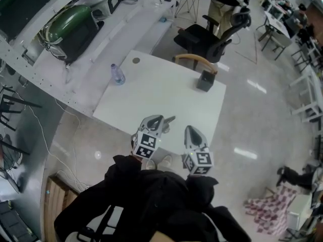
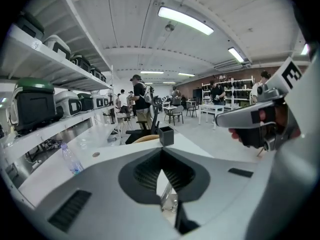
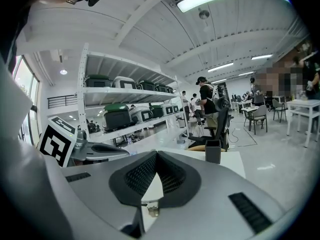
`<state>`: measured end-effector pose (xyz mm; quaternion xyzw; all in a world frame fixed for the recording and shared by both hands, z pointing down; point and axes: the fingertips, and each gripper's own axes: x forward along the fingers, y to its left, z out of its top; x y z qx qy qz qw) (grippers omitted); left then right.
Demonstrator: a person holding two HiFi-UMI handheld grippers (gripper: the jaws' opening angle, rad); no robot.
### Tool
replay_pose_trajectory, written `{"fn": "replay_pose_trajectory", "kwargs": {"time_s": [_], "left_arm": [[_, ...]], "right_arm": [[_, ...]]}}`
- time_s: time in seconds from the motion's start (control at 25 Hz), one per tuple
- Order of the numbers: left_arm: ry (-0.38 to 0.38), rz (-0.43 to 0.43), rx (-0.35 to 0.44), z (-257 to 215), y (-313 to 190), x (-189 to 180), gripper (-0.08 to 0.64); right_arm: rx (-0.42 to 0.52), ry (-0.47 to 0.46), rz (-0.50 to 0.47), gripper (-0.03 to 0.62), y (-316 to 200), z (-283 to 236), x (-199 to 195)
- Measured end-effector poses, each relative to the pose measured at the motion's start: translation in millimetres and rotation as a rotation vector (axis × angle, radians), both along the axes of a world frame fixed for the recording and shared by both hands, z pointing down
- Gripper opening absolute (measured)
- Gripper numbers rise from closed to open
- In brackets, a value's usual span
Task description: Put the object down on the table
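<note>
Both pinched tip-to-tip, nothing plainly held: left gripper, right gripper | at table near edge | set-down seemingly done | next: draw clear.

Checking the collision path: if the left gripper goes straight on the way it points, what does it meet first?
Probably the dark box at the table's far edge: it sits just above the left gripper's shut jaw tips. Depth is unclear.

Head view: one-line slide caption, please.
Both shut, left gripper and right gripper hang over the white table near its edge; bottle and dark box beyond.
</note>
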<state>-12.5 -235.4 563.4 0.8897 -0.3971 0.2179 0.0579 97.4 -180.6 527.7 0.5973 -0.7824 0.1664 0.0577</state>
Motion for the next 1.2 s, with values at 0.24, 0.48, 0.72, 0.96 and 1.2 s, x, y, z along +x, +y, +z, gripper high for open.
{"fn": "replay_pose_trajectory", "kwargs": {"time_s": [0.24,0.48,0.72,0.96,1.2], "left_arm": [[0.061,-0.006,0.005,-24.8,1.6,1.4,0.002],[0.121,-0.026,0.039,-44.5,5.6,-1.8,0.002],[0.168,-0.045,0.074,-61.8,6.0,-7.9,0.002],[0.19,-0.064,0.1,-68.5,8.3,-14.6,0.002],[0.203,-0.076,0.119,-73.9,6.1,-17.0,0.002]], "right_arm": [[0.032,0.004,-0.013,0.002,-6.0,-15.3,-3.5],[0.056,0.002,-0.02,0.002,-8.5,-26.0,-5.4],[0.09,0.008,-0.042,0.002,-15.5,-37.2,-11.0],[0.115,0.013,-0.053,0.002,-19.7,-41.6,-13.8],[0.117,0.024,-0.047,0.002,-22.2,-43.7,-10.8]]}}
